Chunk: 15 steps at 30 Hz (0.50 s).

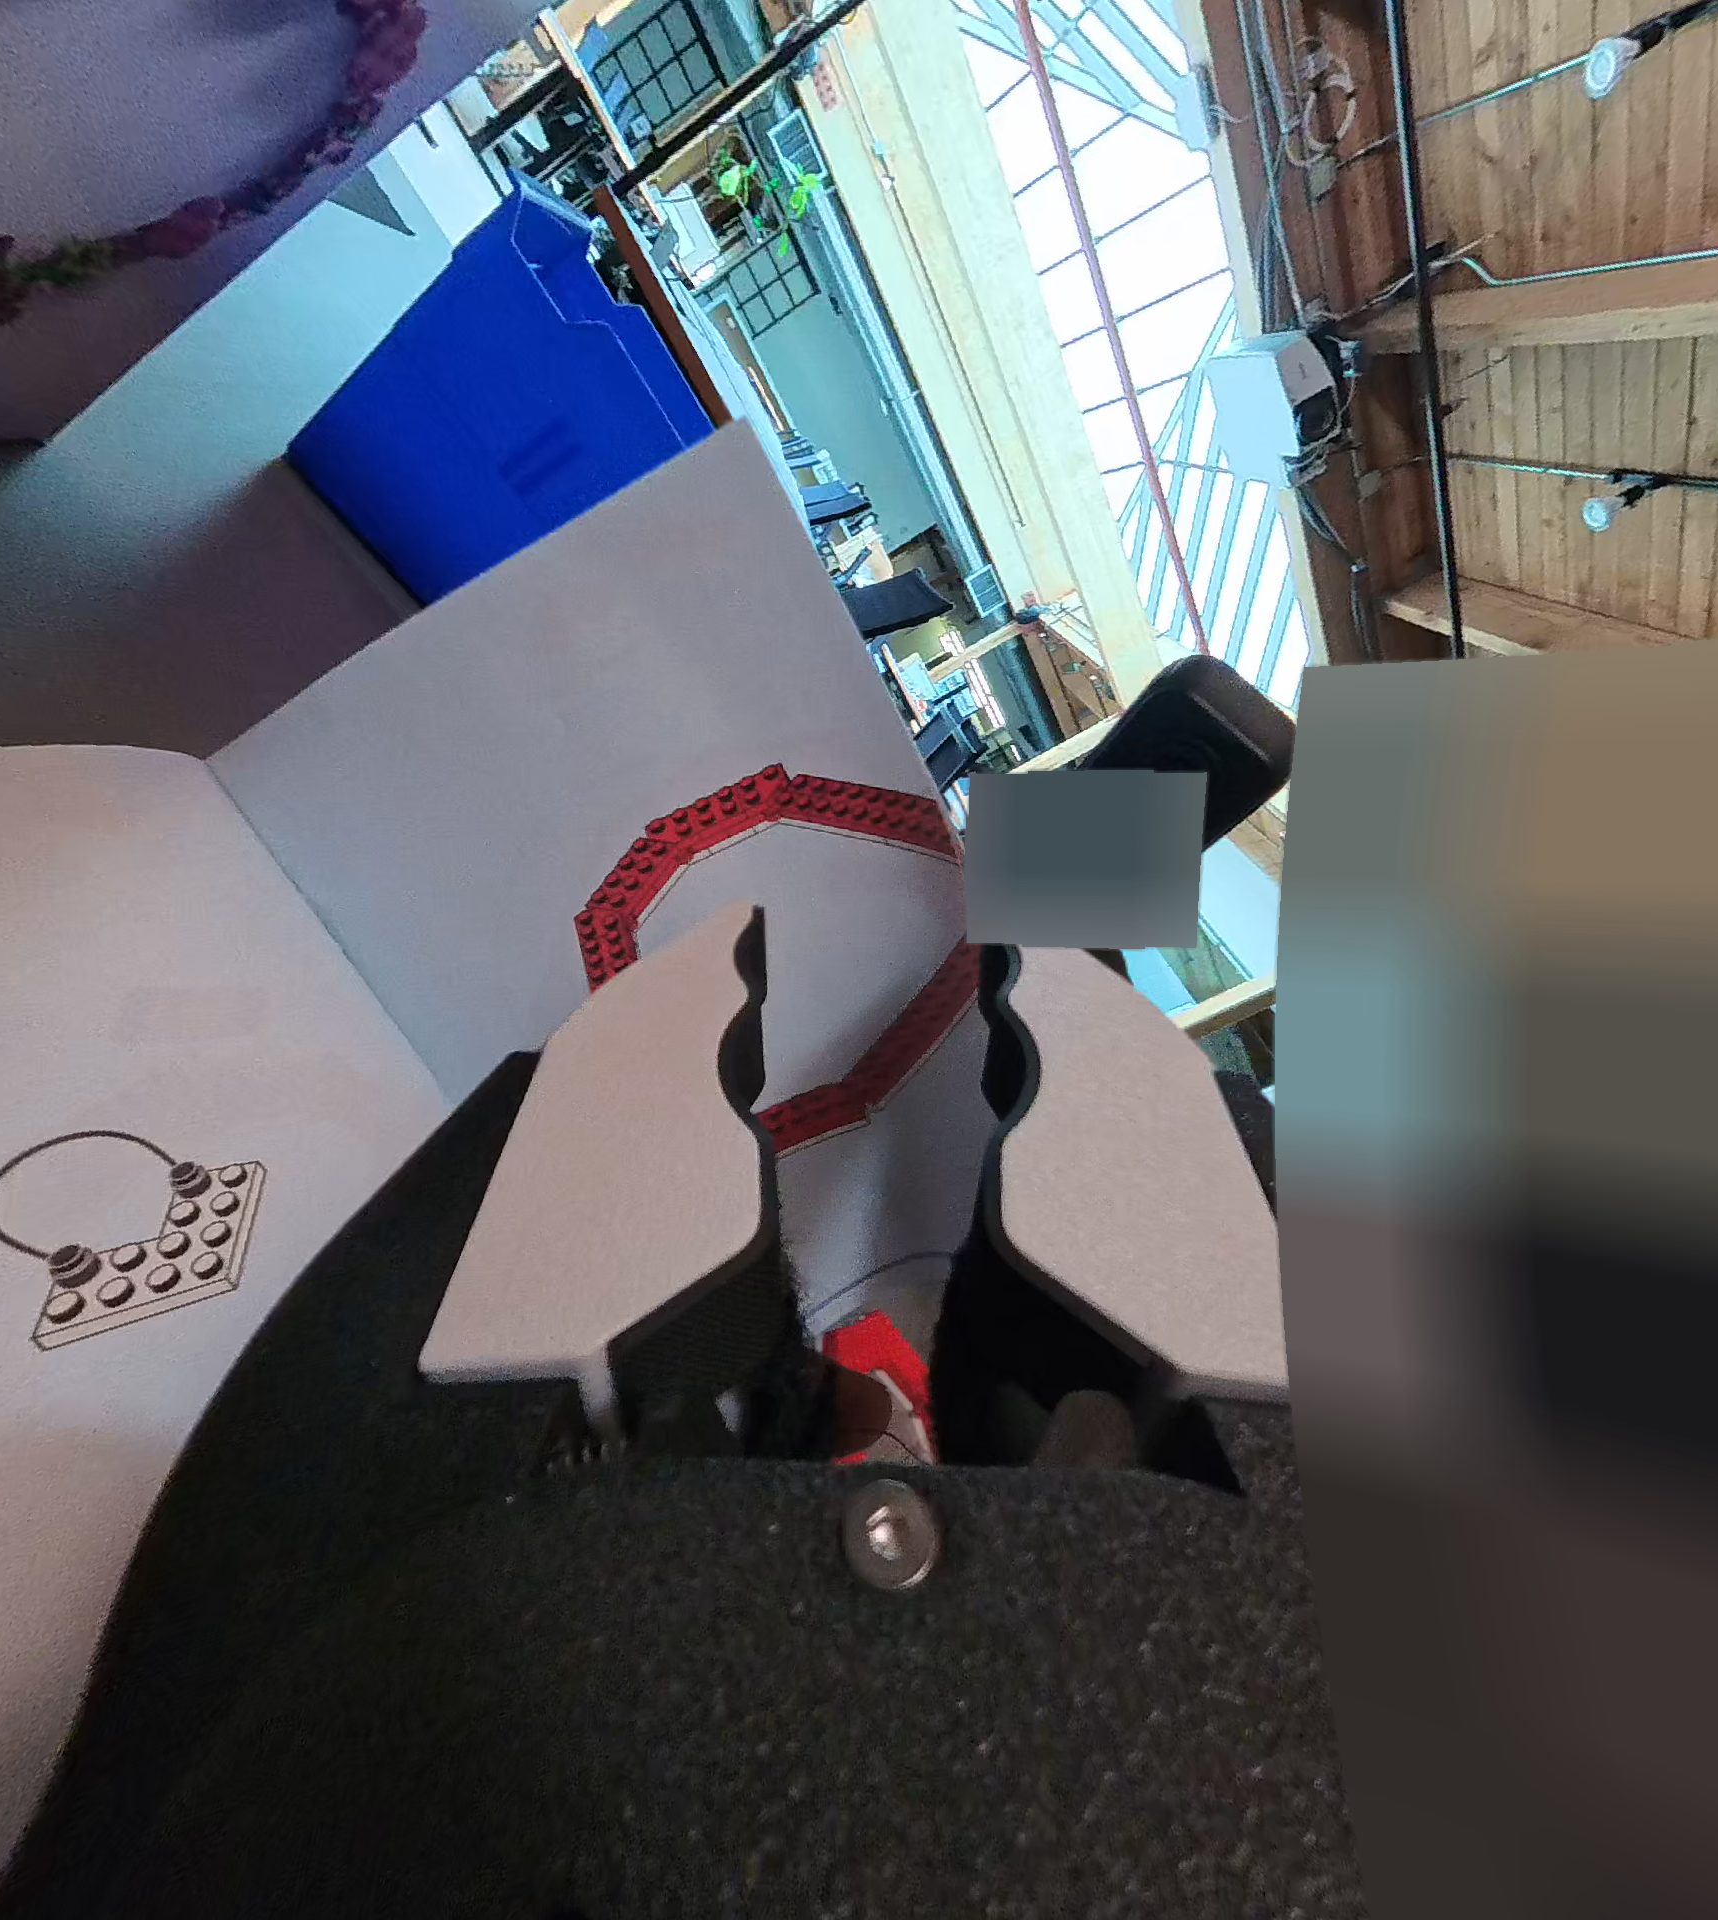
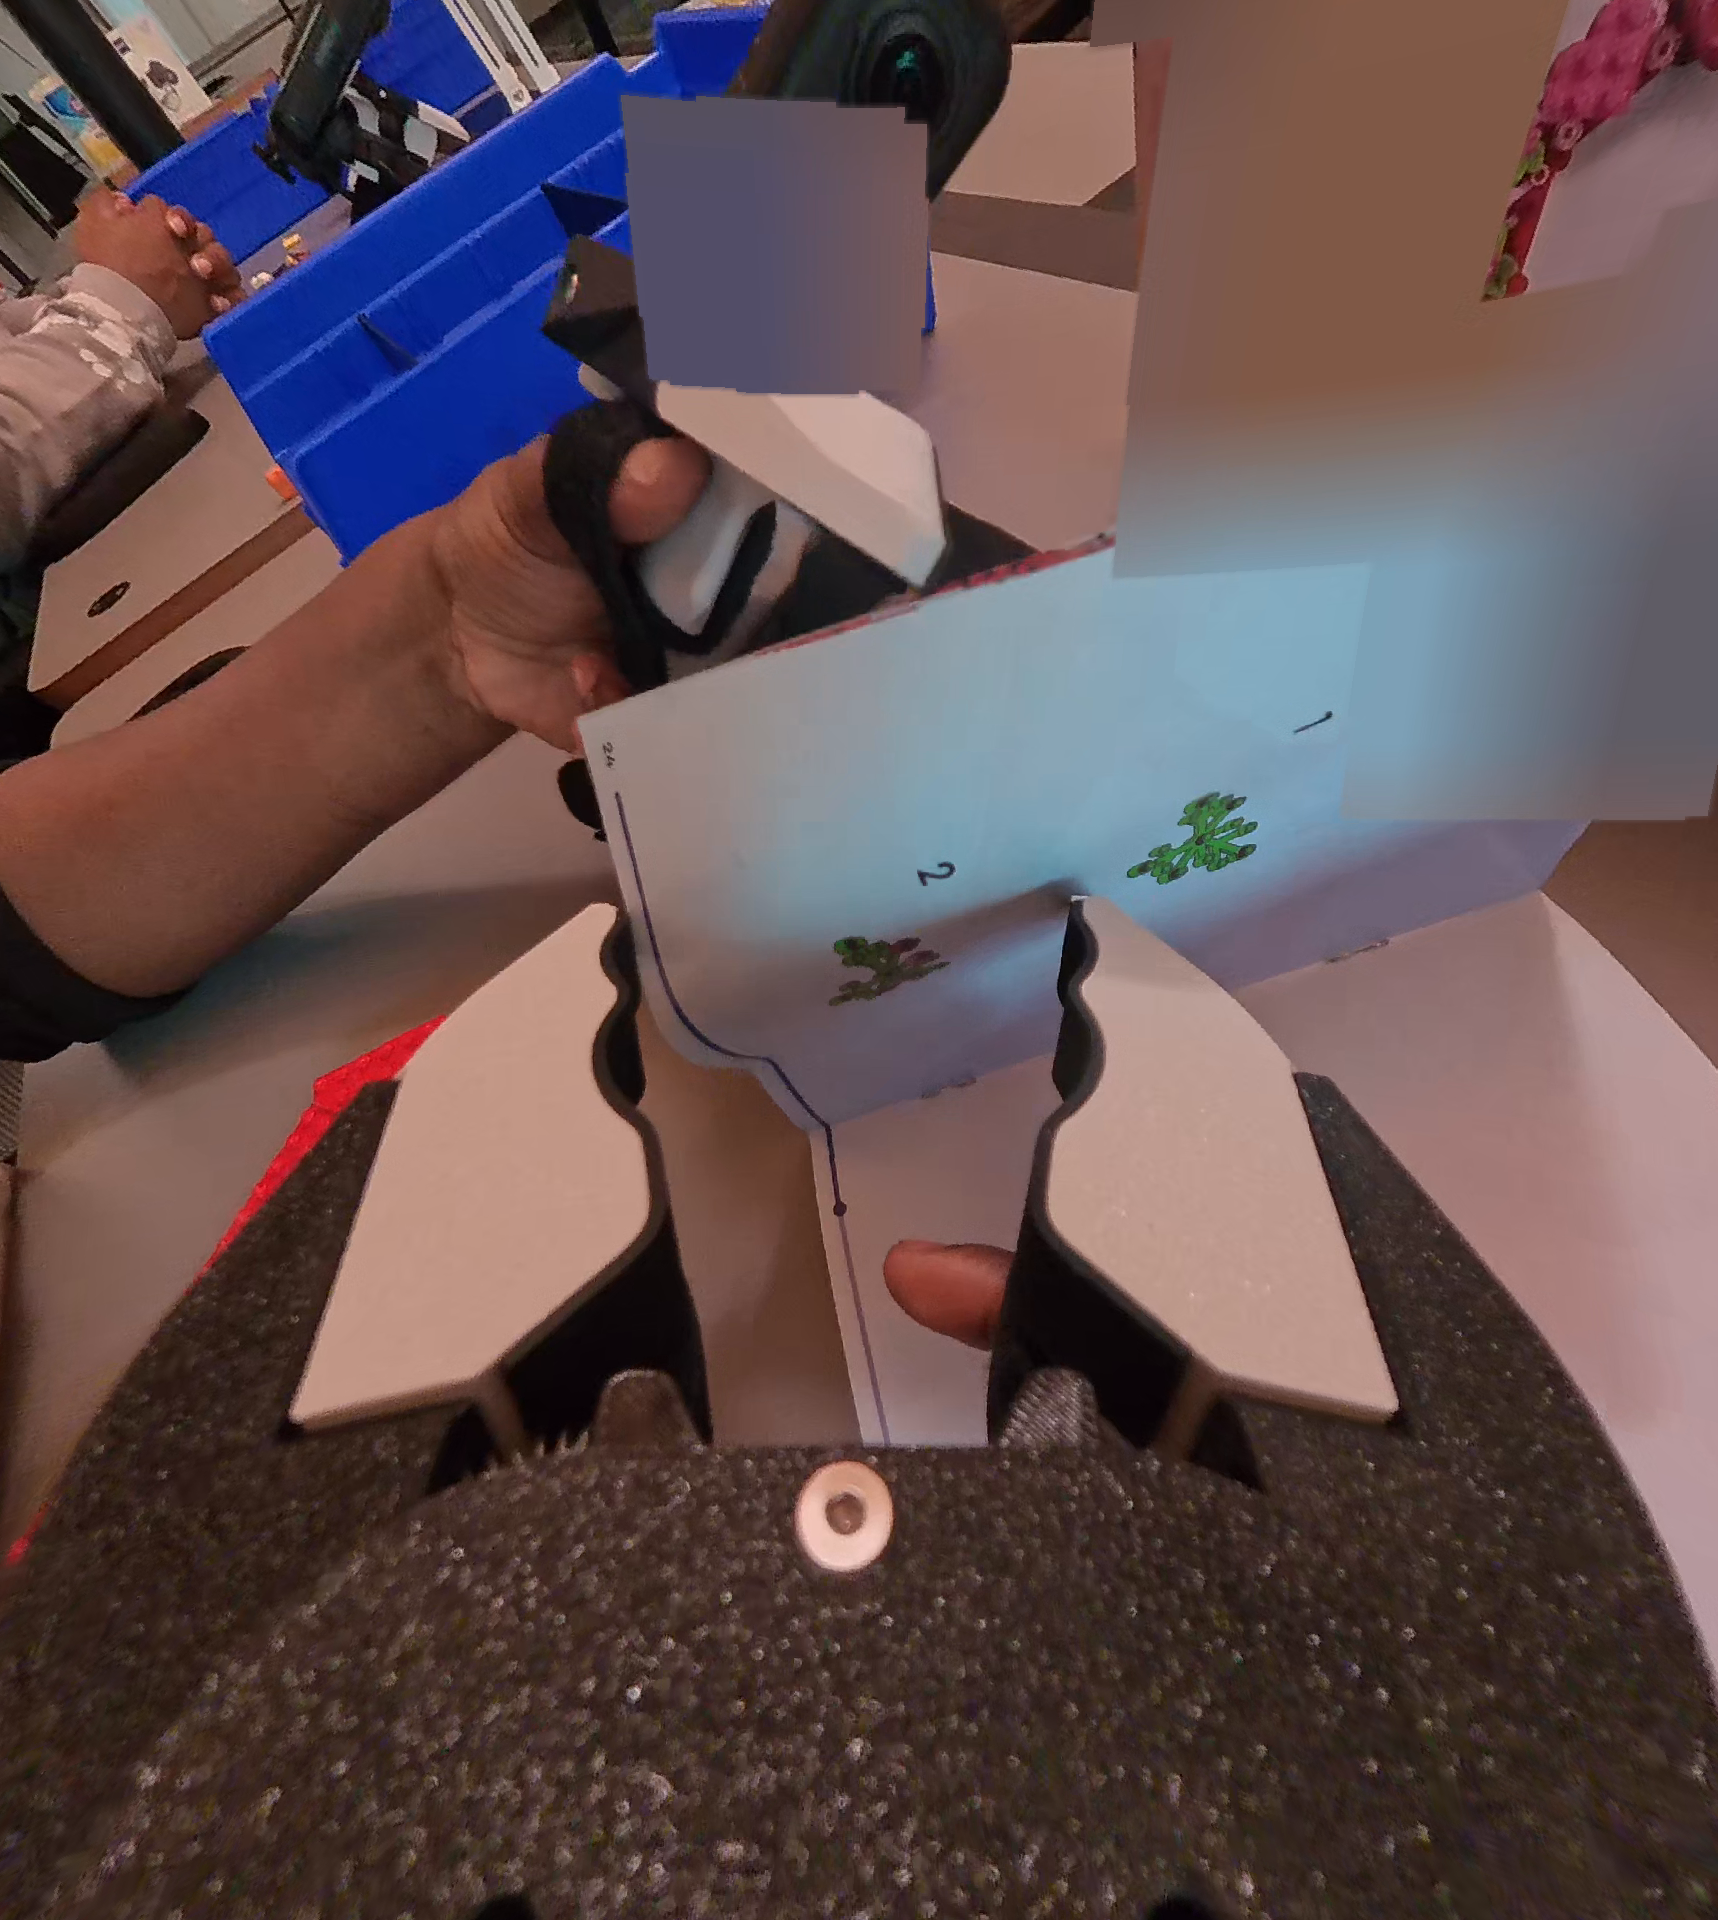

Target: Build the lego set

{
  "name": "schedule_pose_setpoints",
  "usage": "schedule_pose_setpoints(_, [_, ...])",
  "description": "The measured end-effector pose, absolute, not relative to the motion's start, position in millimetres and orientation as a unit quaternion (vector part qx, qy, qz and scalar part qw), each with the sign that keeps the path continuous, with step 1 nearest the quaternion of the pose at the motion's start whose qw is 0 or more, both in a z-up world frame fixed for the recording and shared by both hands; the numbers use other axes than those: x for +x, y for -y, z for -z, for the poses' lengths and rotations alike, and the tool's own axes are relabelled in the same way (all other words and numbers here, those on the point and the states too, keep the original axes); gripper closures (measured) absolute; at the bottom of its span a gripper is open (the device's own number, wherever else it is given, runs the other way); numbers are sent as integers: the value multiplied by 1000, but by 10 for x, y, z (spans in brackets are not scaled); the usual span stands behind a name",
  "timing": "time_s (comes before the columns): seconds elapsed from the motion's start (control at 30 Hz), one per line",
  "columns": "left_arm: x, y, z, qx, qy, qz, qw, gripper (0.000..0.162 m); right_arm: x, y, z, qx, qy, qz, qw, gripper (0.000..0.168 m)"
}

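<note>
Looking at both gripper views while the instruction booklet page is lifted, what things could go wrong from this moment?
1. The lifted booklet page stands curved between the open fingers of the right gripper; closing or pushing forward now may crease or tear it.
2. A fingertip lies between the right gripper's fingers near their base and may get pinched if they shut.
3. The left gripper is also open, so the page seems loosely supported and may fall back.

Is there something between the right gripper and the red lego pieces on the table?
Yes. The raised page of the instruction booklet stands just ahead of the open right gripper. The red lego pieces lie off to its left, partly hidden by the gripper's finger.
</note>
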<state>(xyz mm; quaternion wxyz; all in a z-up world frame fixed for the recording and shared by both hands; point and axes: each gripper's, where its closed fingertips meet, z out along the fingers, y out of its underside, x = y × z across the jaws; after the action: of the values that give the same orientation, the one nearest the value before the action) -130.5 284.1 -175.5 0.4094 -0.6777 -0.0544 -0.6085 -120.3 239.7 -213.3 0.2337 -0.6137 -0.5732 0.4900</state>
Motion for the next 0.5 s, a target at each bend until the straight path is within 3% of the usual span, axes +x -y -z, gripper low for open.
schedule_pose_setpoints(0.37, [-1304, -2842, 1899, -714, 45, 570, 405, 127, -939, -2485, 2176, -629, 607, -432, 222, 83])
schedule_pose_setpoints(0.5, [-1284, -2841, 1939, -718, 44, 570, 397, 127, -679, -2782, 2078, -661, 605, -338, 286, 75])
